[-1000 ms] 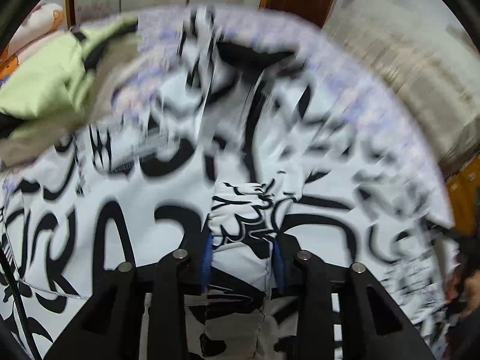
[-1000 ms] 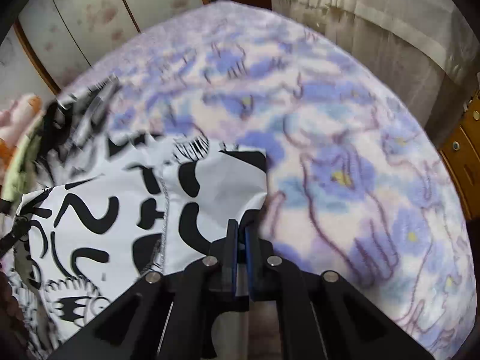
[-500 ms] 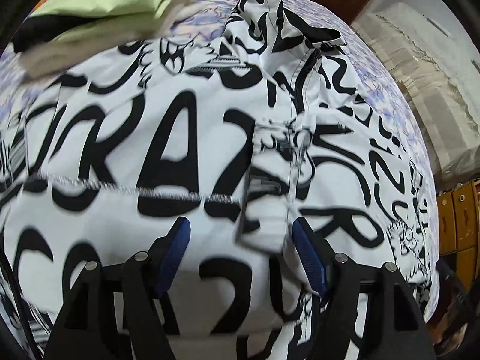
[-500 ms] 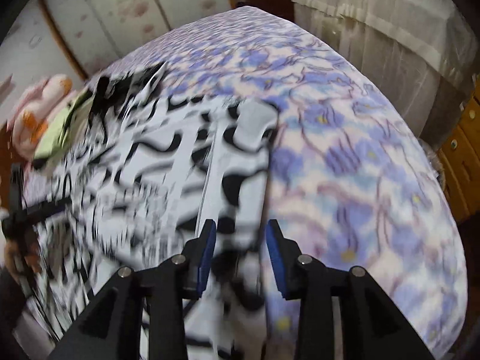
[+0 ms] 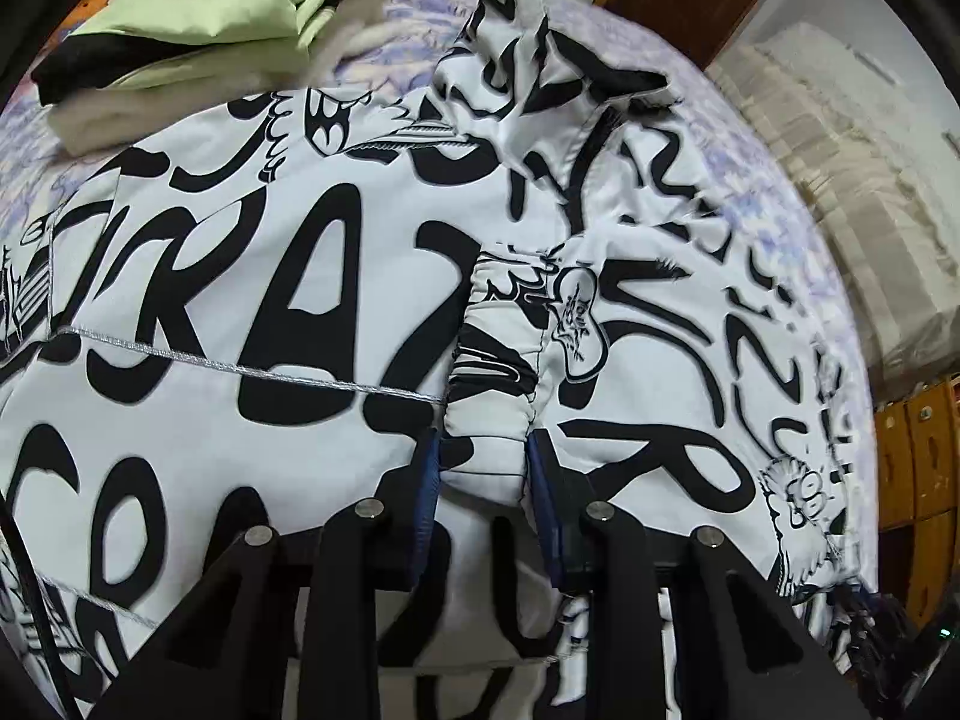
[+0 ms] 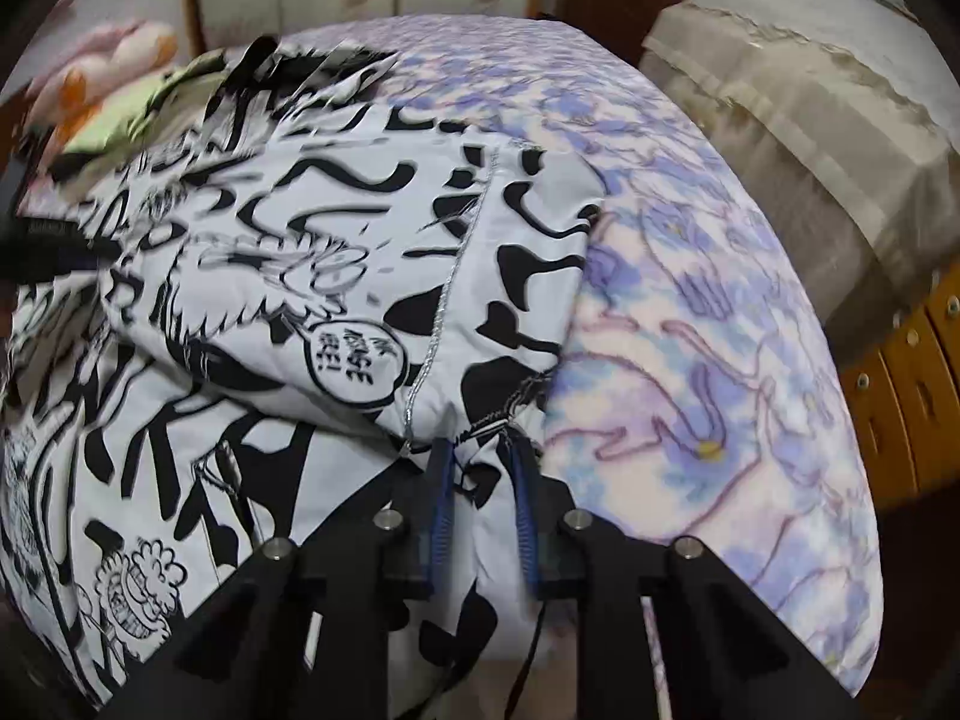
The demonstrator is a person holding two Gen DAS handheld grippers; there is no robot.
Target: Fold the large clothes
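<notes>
A large white jacket with black graffiti print lies spread on a bed. Its sleeve cuff lies folded over the body. My left gripper has its jaws closed against the cuff's end, with the cuff filling the gap between the blue pads. In the right wrist view the same jacket has a folded edge near the bed's middle. My right gripper has its jaws closed to a narrow gap around the jacket's bunched hem corner.
The bed has a purple and blue floral blanket. Folded green and cream clothes are stacked at the far left. A beige covered piece of furniture and wooden drawers stand to the right.
Both grippers let go of the jacket half a second ago and opened. Now both have narrowed again, the left on the sleeve cuff, the right on the hem corner.
</notes>
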